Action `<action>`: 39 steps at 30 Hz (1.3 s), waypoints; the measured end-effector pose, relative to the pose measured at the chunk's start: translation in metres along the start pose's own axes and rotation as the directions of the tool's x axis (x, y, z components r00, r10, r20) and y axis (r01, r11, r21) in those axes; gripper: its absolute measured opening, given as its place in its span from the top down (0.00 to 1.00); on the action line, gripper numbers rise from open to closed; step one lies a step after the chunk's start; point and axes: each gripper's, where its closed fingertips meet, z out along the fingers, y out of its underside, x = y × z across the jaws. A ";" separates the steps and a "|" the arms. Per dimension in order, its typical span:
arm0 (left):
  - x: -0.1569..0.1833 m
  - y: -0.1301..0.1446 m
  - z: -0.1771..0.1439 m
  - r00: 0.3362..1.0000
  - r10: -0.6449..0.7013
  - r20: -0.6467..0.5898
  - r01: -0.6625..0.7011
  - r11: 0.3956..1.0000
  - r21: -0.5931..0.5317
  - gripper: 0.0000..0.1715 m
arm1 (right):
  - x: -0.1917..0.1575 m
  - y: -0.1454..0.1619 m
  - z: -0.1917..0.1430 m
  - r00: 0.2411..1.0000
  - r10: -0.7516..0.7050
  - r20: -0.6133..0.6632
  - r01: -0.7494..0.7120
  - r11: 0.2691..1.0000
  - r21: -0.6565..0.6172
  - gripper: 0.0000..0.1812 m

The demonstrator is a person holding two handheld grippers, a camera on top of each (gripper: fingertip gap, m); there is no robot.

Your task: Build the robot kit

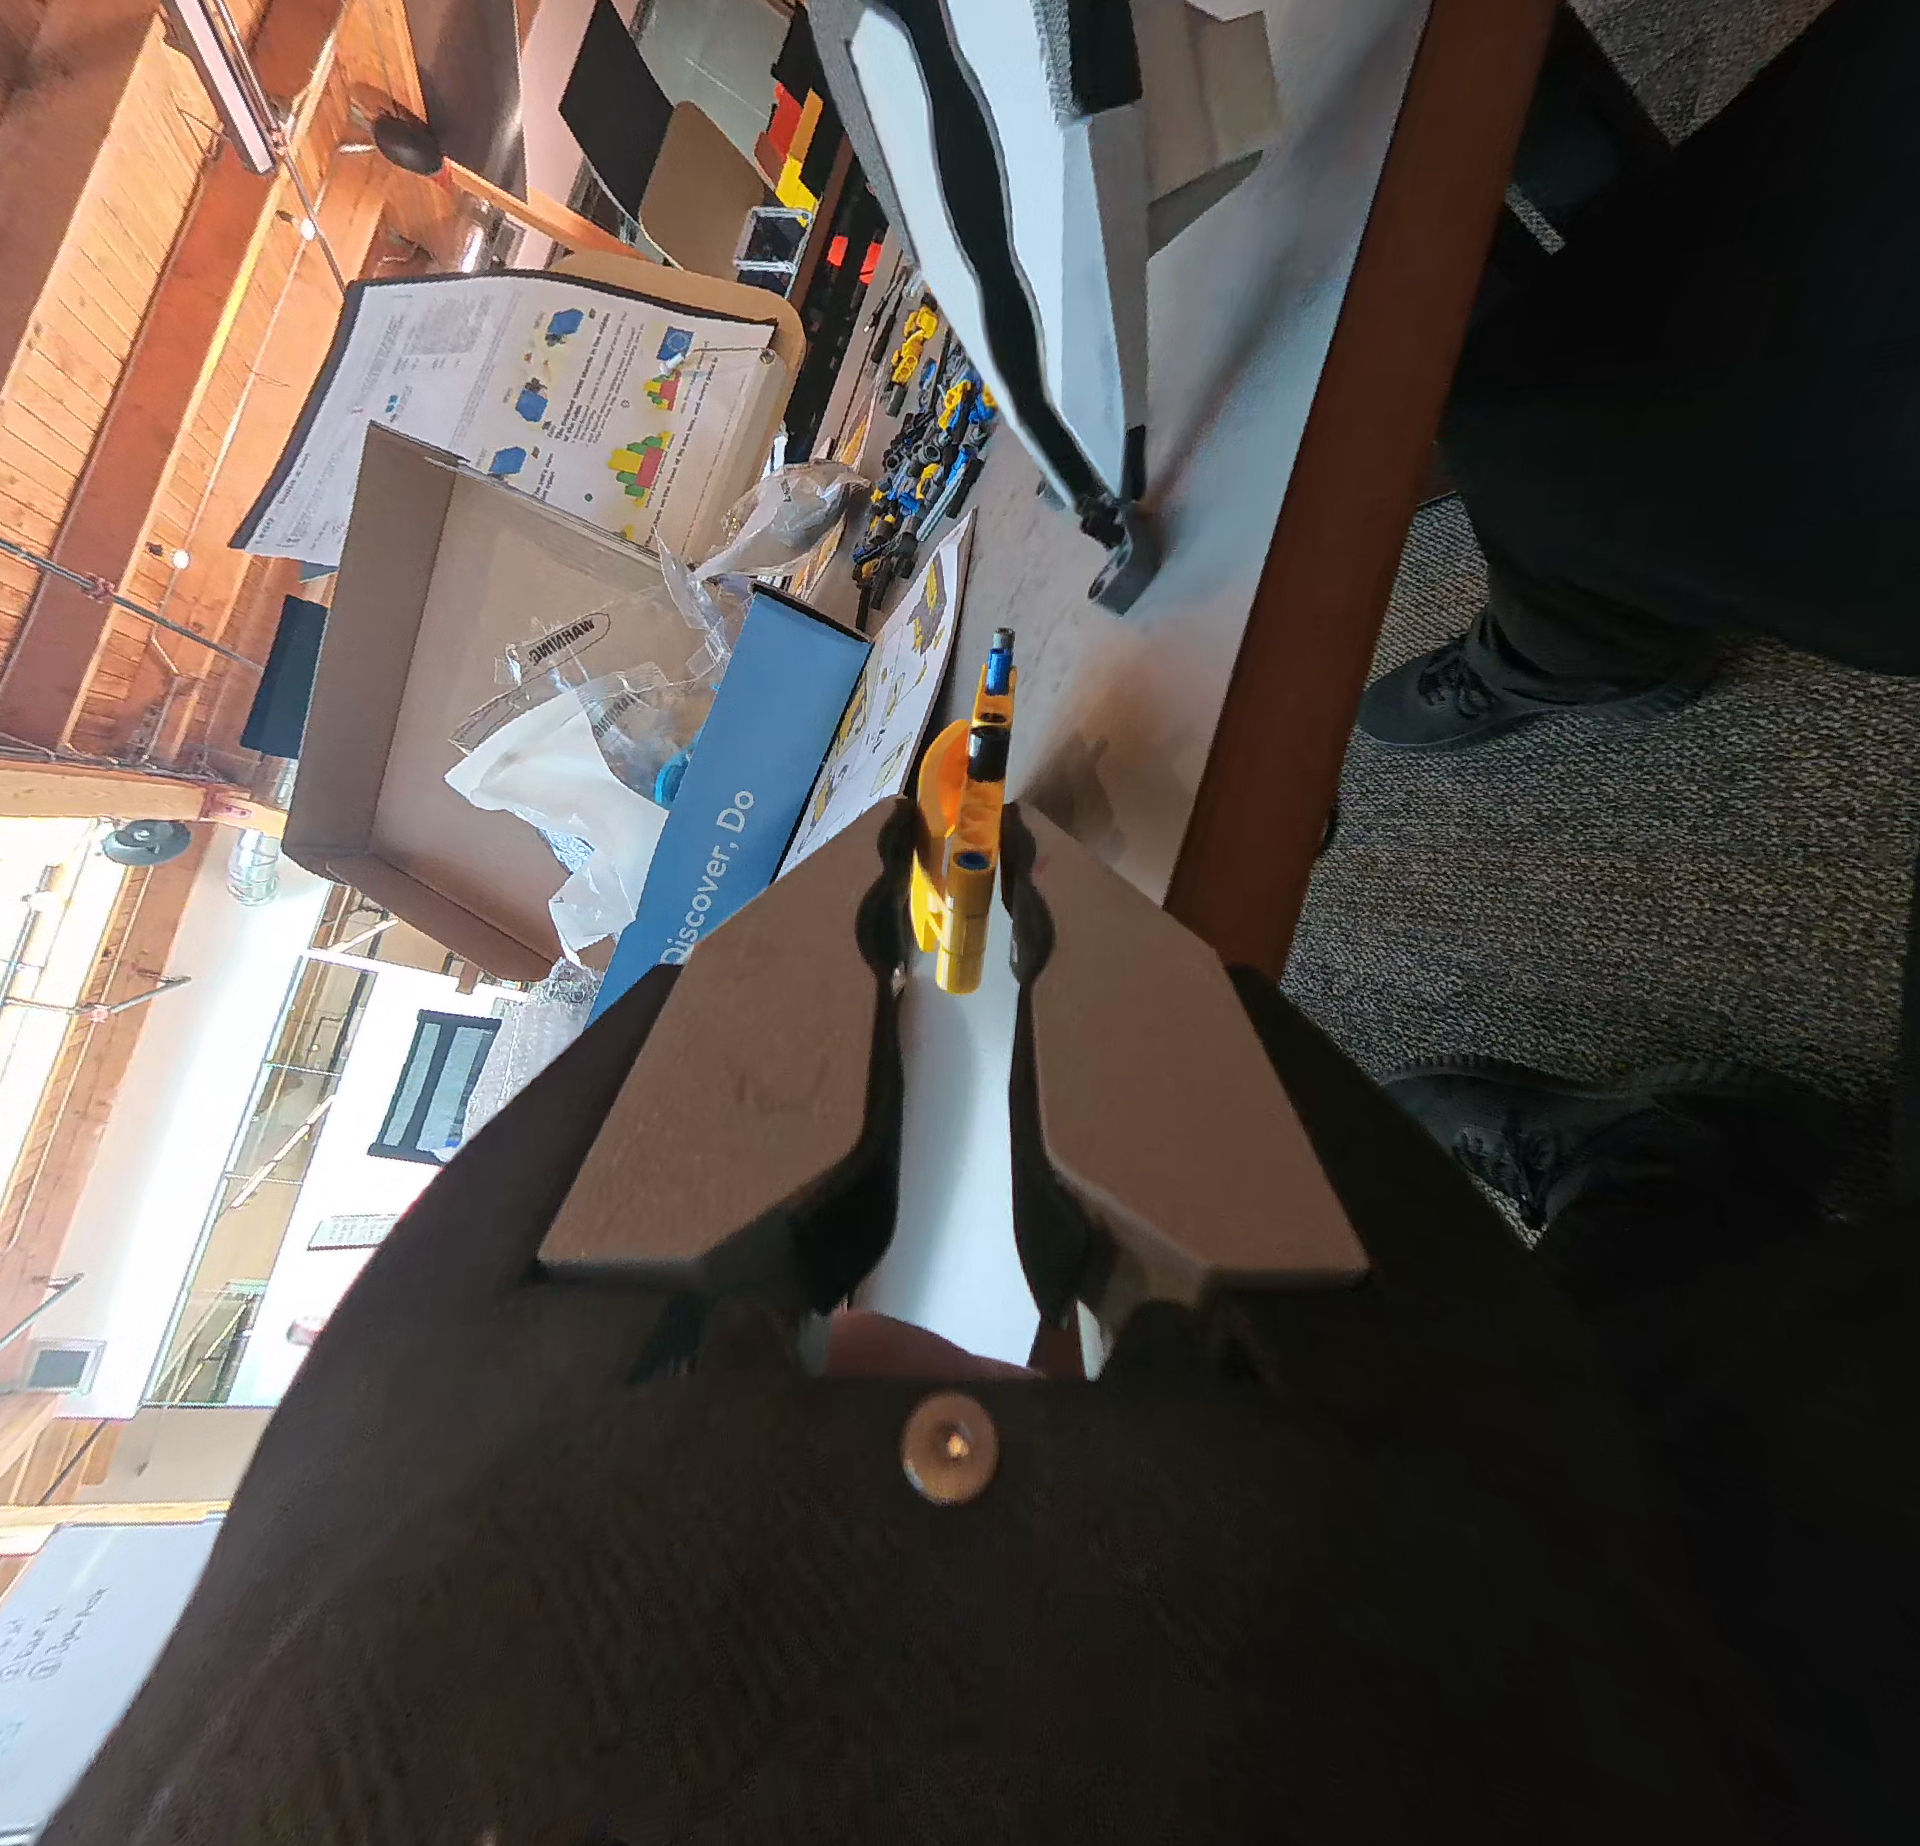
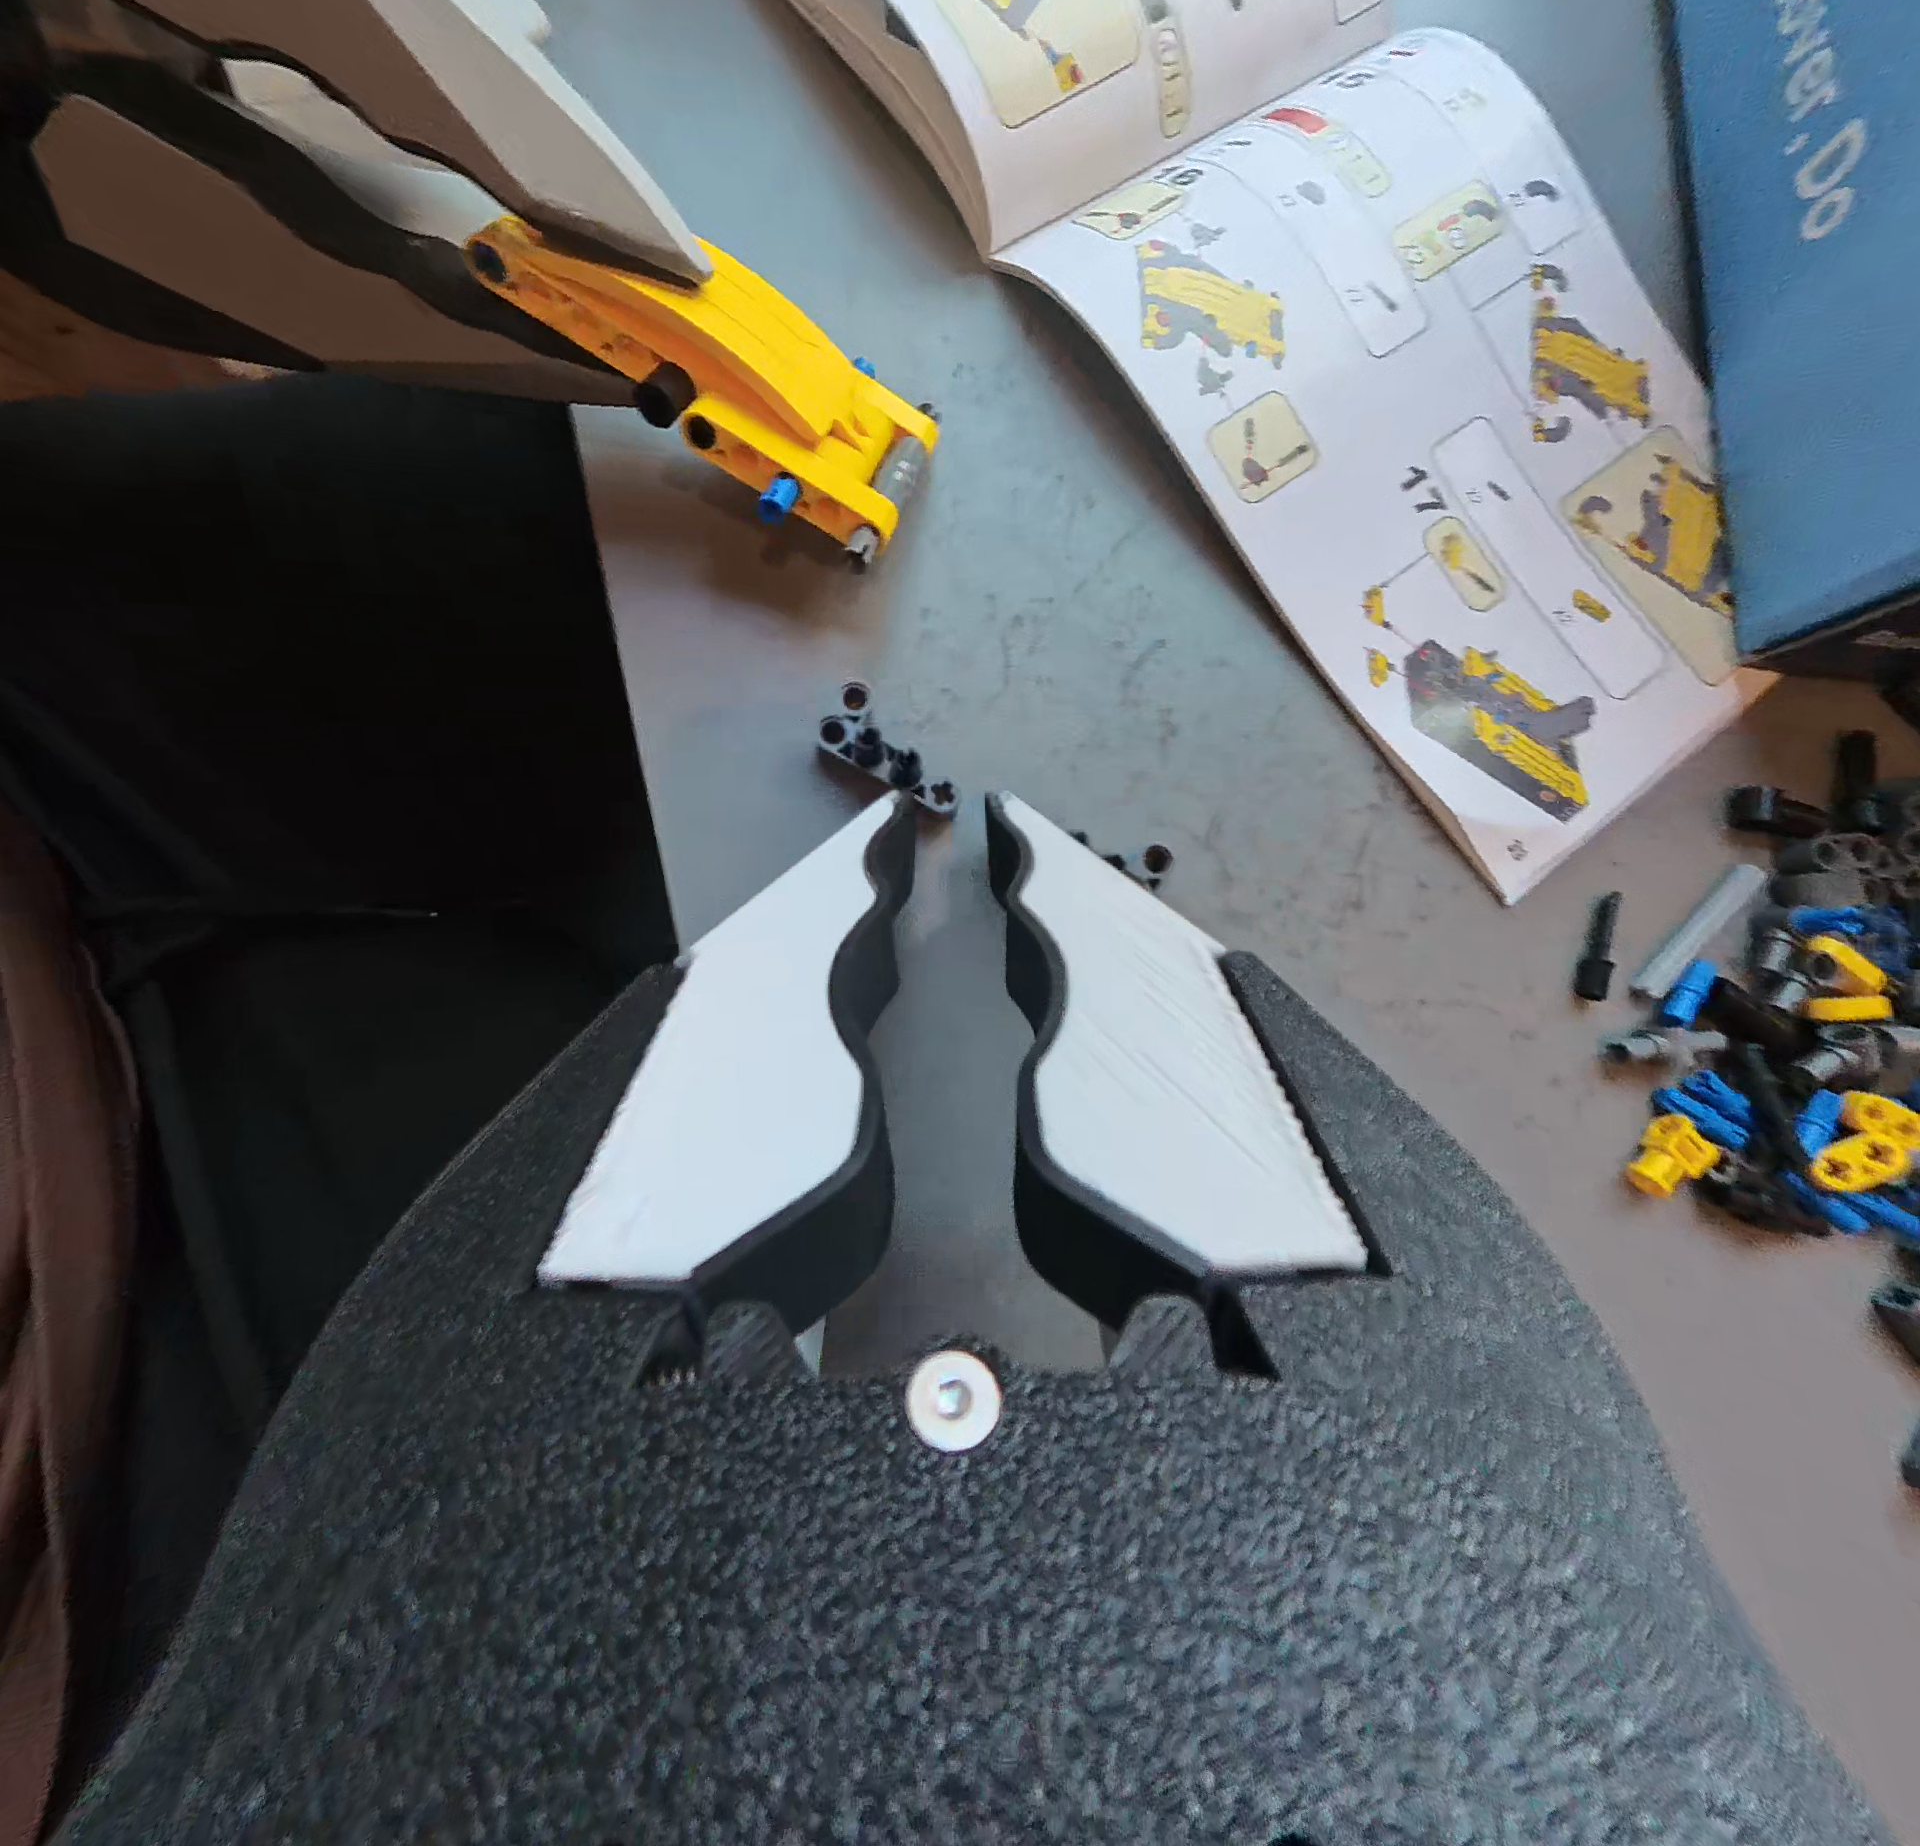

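Note:
My left gripper [image 1: 956, 851] is shut on a yellow brick assembly [image 1: 971, 861] with blue pins, held just over the grey table [image 1: 1049, 591] near its front edge. In the right wrist view the same assembly [image 2: 769, 394] sticks out of the left gripper [image 2: 623, 310] at the upper left. My right gripper [image 2: 951, 809] points down at the table with its jaws a narrow gap apart. A small dark T-shaped brick piece [image 2: 878, 747] lies right at its tips, and another small dark piece [image 2: 1148, 858] lies beside its right finger. The right gripper also shows in the left wrist view [image 1: 1112, 518].
An open instruction booklet [image 2: 1351, 342] lies behind the pieces, with a blue box [image 2: 1808, 290] to its right. A pile of loose blue, yellow and black bricks [image 2: 1808, 1069] lies at the right. A cardboard box with plastic bags [image 1: 499, 674] stands farther back. The table's wooden edge [image 1: 1330, 508] is close by. Left tips to right tips: about 9 centimetres.

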 end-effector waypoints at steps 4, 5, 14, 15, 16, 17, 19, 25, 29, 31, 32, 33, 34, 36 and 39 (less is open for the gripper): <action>-0.001 0.002 0.000 1.000 -0.005 0.004 0.005 1.000 -0.008 0.93 | 0.015 -0.007 -0.008 0.995 0.031 -0.091 -0.027 0.999 0.040 0.93; -0.002 0.002 0.000 1.000 -0.004 0.006 0.004 1.000 -0.011 0.93 | 0.013 -0.010 -0.010 0.995 0.045 -0.086 -0.041 0.998 0.055 0.93; -0.009 0.009 0.002 0.997 0.049 0.063 -0.044 0.996 -0.080 0.93 | -0.010 -0.010 -0.001 0.957 0.289 -0.019 -0.288 0.957 0.040 0.72; -0.009 0.010 0.003 0.996 0.060 0.065 -0.054 0.994 -0.094 0.93 | -0.011 -0.011 0.002 0.949 0.315 -0.004 -0.315 0.948 0.046 0.71; -0.008 0.011 0.003 0.995 0.068 0.072 -0.060 0.992 -0.108 0.93 | -0.011 -0.010 0.004 0.945 0.328 0.002 -0.328 0.944 0.043 0.71; -0.009 0.011 0.004 0.994 0.075 0.080 -0.065 0.991 -0.120 0.93 | -0.011 -0.008 0.007 0.945 0.327 0.003 -0.327 0.944 0.035 0.71; -0.007 0.009 0.006 0.993 0.081 0.080 -0.071 0.990 -0.124 0.93 | -0.013 -0.007 0.010 0.951 0.309 0.006 -0.309 0.950 0.035 0.77; -0.008 -0.002 0.005 0.988 0.120 0.096 -0.112 0.990 -0.086 0.93 | -0.016 -0.014 0.007 0.966 0.257 0.001 -0.257 0.965 0.045 0.74; -0.011 -0.008 0.002 0.985 0.124 0.123 -0.118 0.992 -0.052 0.93 | -0.009 -0.025 -0.008 0.965 0.260 0.020 -0.261 0.957 0.126 0.74; -0.010 -0.014 0.001 0.983 0.133 0.128 -0.131 0.991 -0.024 0.93 | -0.008 -0.032 -0.016 0.956 0.285 0.070 -0.293 0.940 0.178 0.74; -0.010 -0.016 0.001 0.981 0.137 0.134 -0.136 0.991 -0.021 0.93 | -0.010 -0.035 -0.019 0.947 0.301 0.111 -0.317 0.927 0.199 0.74; -0.010 -0.017 0.002 0.981 0.140 0.136 -0.139 0.990 -0.020 0.93 | -0.012 -0.038 -0.020 0.937 0.317 0.148 -0.343 0.916 0.210 0.74; -0.009 -0.018 0.002 0.980 0.142 0.136 -0.141 0.990 -0.017 0.93 | -0.012 -0.037 -0.020 0.929 0.331 0.168 -0.362 0.908 0.211 0.74; -0.008 -0.018 0.003 0.980 0.146 0.133 -0.145 0.989 -0.021 0.93 | -0.007 -0.031 -0.017 0.930 0.338 0.146 -0.362 0.912 0.194 0.73; -0.008 -0.015 0.003 0.978 0.156 0.138 -0.152 0.988 -0.034 0.93 | -0.009 -0.023 -0.012 0.939 0.323 0.118 -0.338 0.929 0.150 0.72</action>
